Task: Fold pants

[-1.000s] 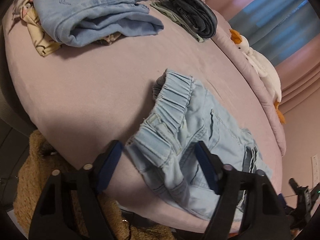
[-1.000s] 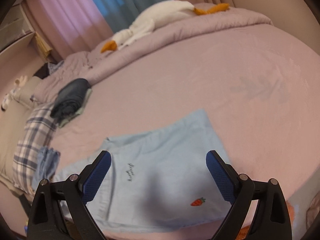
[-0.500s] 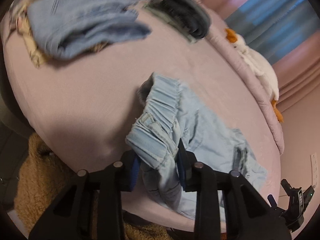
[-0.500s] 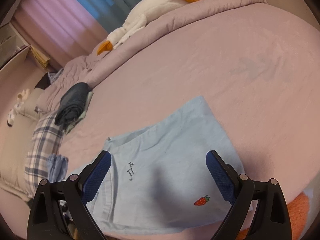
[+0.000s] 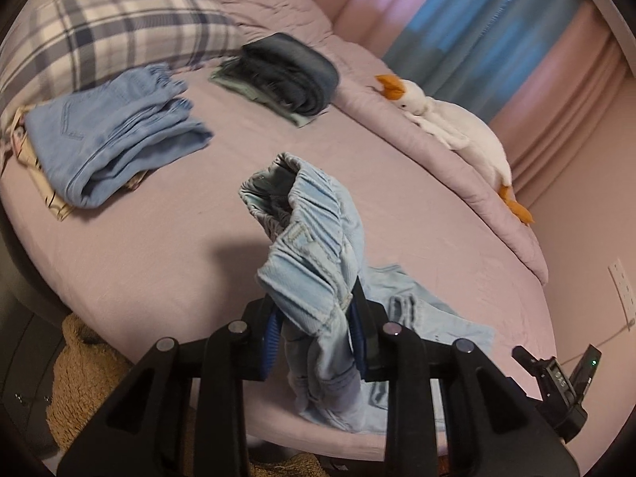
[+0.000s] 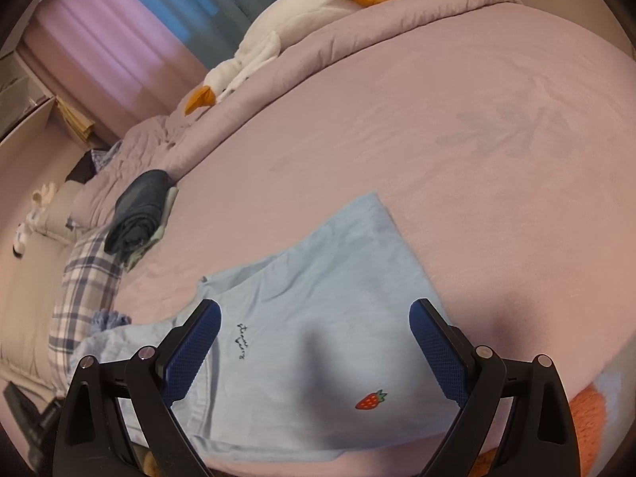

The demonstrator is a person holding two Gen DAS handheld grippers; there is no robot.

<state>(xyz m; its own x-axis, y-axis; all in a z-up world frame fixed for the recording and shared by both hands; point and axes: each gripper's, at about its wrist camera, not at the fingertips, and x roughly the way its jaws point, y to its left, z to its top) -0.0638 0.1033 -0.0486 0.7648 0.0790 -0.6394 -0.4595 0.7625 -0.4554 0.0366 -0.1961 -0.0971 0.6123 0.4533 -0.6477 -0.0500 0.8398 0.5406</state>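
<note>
Light blue denim pants with an elastic waistband lie on the pink bed. My left gripper is shut on the waistband and holds it lifted above the sheet, the rest trailing down to the bed edge. In the right wrist view the pant legs lie flat, with a small strawberry patch. My right gripper is open and empty, hovering just above the legs near the bed's front edge.
Folded blue jeans and a dark folded pile lie on the bed near a plaid pillow. A white goose plush rests on the rolled quilt. A tan furry rug lies on the floor.
My left gripper closed on the waistband and lifted it off the bed. My right gripper stayed open and moved slightly closer over the pant legs.
</note>
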